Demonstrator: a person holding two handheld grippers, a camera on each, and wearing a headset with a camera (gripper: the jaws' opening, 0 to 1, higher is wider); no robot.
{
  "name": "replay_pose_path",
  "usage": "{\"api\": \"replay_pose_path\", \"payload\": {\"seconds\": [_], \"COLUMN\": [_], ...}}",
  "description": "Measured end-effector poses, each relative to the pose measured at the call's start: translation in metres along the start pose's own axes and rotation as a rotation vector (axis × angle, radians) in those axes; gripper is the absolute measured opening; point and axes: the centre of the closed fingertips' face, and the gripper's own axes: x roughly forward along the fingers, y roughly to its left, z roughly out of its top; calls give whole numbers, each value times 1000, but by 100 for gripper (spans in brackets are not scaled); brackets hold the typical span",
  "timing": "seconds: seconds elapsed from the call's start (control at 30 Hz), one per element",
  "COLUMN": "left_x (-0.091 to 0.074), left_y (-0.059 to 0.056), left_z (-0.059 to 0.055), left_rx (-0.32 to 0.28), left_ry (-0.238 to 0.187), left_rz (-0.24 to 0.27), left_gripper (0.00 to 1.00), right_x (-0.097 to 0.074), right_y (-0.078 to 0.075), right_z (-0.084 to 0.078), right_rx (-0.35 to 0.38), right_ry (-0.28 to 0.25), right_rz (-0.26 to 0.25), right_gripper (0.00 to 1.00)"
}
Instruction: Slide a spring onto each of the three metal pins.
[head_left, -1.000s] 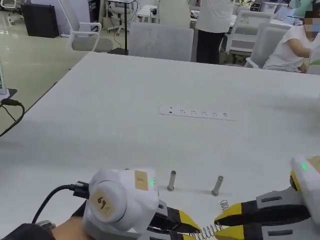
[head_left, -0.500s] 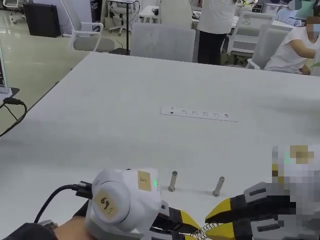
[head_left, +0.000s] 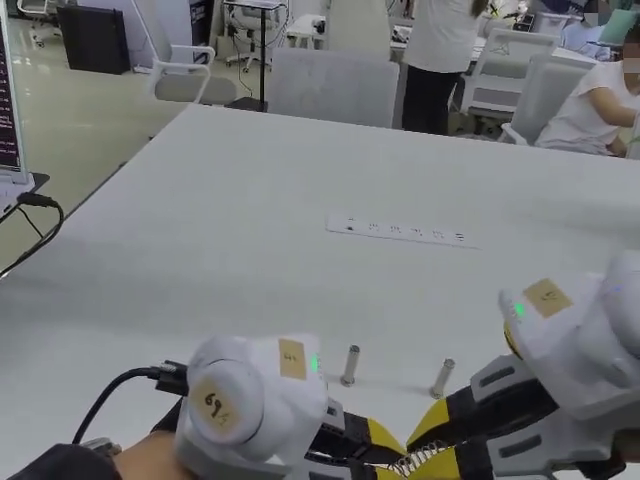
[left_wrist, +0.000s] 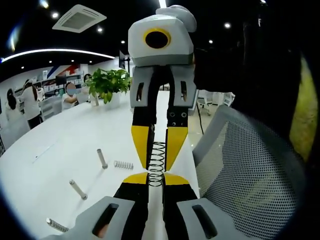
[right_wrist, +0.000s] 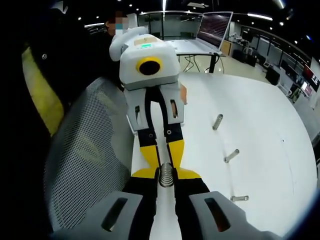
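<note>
- Head view: the left gripper (head_left: 388, 450) and right gripper (head_left: 428, 443) meet tip to tip on a thin coiled steel spring (head_left: 415, 458), just short of two silver metal pins (head_left: 351, 365).
- Left gripper view: each gripper pinches one end of the spring; an uneven squeeze could buckle it.
- Right gripper view: a loosened grip would likely drop it beside the pins.

The counter (head_left: 230, 200) is wide and white, with a flat power strip (head_left: 397, 231) near its middle. Behind it stand grey and white chairs (head_left: 335, 85) on a pale, shiny floor (head_left: 90, 110) — an open office. A potted plant (left_wrist: 107, 82) stands at one end of the counter. In the dark ceiling are small lights (left_wrist: 227, 25) and a vent (left_wrist: 79, 18).
</note>
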Motion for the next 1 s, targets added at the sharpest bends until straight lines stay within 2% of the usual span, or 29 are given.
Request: {"api": "replay_pose_path", "payload": {"seconds": [0.3, 0.47, 0.73, 1.0], "left_x": [0, 1, -1, -2], "left_y": [-1, -2, 3, 10], "left_z": [0, 0, 4, 7], "left_rx": [-9, -10, -16, -21], "left_ry": [-4, -5, -28, -41], "left_rz": [0, -1, 24, 56], "left_gripper": [1, 2, 2, 3], "right_x": [2, 2, -1, 0], "right_y": [1, 1, -4, -9], "right_z": [-3, -4, 1, 4], "right_rx": [8, 0, -36, -108], "right_ry": [8, 29, 100, 241], "right_rz": [8, 13, 26, 45], "right_gripper": [9, 9, 9, 8]}}
